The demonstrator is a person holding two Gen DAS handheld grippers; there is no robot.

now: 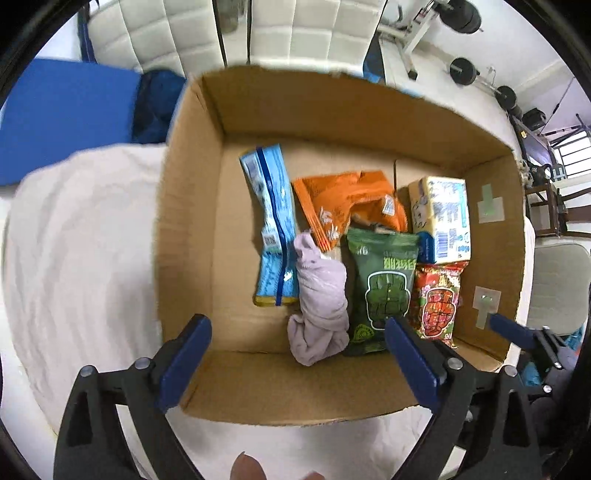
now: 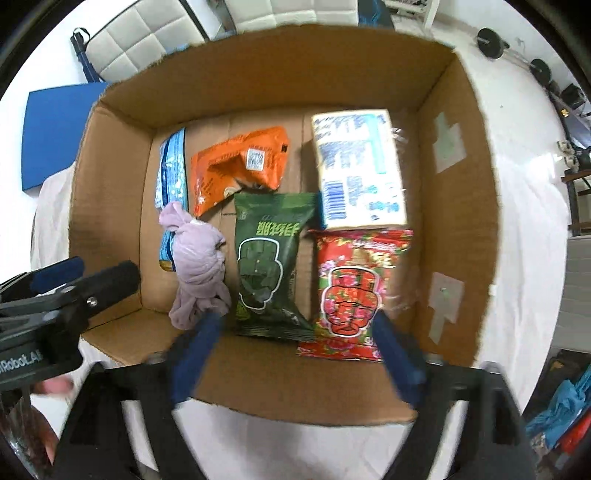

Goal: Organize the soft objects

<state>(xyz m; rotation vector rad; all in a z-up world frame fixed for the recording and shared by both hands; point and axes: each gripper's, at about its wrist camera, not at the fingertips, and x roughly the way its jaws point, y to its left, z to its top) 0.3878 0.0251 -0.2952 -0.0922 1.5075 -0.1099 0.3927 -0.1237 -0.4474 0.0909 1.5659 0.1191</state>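
An open cardboard box (image 1: 192,206) (image 2: 458,192) holds soft packs: a blue pouch (image 1: 271,221) (image 2: 170,173), an orange bag (image 1: 347,203) (image 2: 240,162), a green snack bag (image 1: 382,288) (image 2: 271,262), a red snack bag (image 1: 439,299) (image 2: 354,288), a tissue pack (image 1: 443,218) (image 2: 358,170) and a lilac knotted cloth (image 1: 321,299) (image 2: 199,266). My left gripper (image 1: 297,362) is open and empty above the box's near edge. My right gripper (image 2: 295,354) is open and empty above the near edge by the green and red bags.
The box stands on a white cloth (image 1: 81,240) (image 2: 528,229). A blue mat (image 1: 66,114) (image 2: 55,129) lies at the far left. White padded chairs (image 1: 299,29) stand behind. Dumbbells (image 1: 465,70) and furniture are at the right.
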